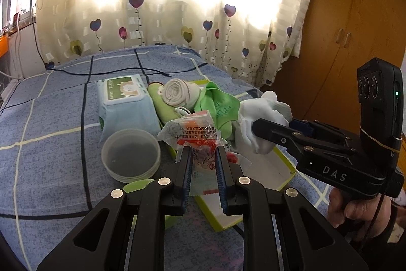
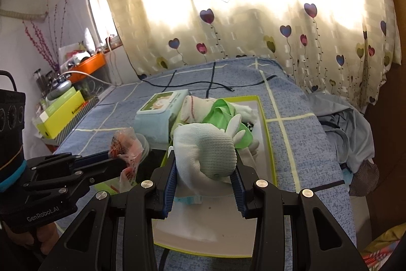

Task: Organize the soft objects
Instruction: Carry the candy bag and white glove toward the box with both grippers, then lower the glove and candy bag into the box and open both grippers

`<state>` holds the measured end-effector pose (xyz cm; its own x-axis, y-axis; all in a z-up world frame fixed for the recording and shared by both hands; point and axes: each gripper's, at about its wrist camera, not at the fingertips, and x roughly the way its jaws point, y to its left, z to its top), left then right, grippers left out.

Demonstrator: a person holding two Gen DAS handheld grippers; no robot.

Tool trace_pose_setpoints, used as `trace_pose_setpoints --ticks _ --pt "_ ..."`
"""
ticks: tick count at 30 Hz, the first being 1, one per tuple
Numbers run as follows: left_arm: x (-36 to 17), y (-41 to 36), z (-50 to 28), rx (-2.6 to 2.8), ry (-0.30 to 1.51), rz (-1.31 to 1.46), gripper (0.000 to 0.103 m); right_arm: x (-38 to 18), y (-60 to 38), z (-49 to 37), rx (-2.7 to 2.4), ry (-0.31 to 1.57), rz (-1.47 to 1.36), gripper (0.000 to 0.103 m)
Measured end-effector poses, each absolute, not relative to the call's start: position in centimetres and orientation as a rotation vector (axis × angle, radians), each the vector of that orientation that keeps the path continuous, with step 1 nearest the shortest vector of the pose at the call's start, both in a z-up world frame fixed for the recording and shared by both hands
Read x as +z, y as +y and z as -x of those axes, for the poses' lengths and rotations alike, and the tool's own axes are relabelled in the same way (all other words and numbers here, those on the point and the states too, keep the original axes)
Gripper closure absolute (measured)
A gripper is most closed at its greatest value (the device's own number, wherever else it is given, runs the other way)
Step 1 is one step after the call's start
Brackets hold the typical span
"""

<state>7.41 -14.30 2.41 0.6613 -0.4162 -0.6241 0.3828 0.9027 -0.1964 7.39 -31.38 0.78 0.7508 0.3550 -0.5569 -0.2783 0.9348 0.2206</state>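
Currently my left gripper (image 1: 203, 156) pinches a crinkly snack packet (image 1: 195, 133) above the tray's (image 2: 269, 144) 9 o'clock edge. My right gripper (image 2: 205, 166) clamps a white glove (image 2: 205, 144) over the tray, 6 o'clock of the green cloth (image 2: 223, 111).

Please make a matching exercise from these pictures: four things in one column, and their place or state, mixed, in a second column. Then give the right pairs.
1. white glove
2. crinkly snack packet
3. wet wipes pack
4. round plastic lid

A. lies on the blue bedsheet, nearest the left gripper
B. clamped in the right gripper
C. lies beside the green-edged box
D. clamped in the left gripper

Pairs: 1-B, 2-D, 3-C, 4-A
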Motion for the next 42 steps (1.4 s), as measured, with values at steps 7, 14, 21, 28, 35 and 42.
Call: trace_pose_setpoints --ticks 7,14,21,28,35,42 --pt "1.3 -15.9 -7.6 -0.497 0.762 0.030 0.084 -0.6 -32.1 -7.6 0.344 0.670 -0.130 0.066" --pt "0.2 -17.1 -7.9 -0.524 0.809 0.017 0.084 -2.1 -32.8 -7.7 0.341 0.716 -0.115 0.065" --pt "-0.9 -18.4 -8.1 -0.556 0.860 -0.009 0.084 -3.5 -33.0 -8.0 0.339 0.758 -0.099 0.065" --pt "-1.6 -19.1 -8.4 -0.565 0.884 -0.027 0.084 -3.8 -33.1 -8.2 0.336 0.769 -0.090 0.065" --pt "-2.1 -19.7 -8.7 -0.567 0.901 -0.044 0.084 -4.2 -33.1 -8.6 0.345 0.781 -0.074 0.065" --pt "-2.4 -20.1 -9.2 -0.564 0.912 -0.049 0.084 -4.4 -33.2 -9.2 0.347 0.793 -0.079 0.064"
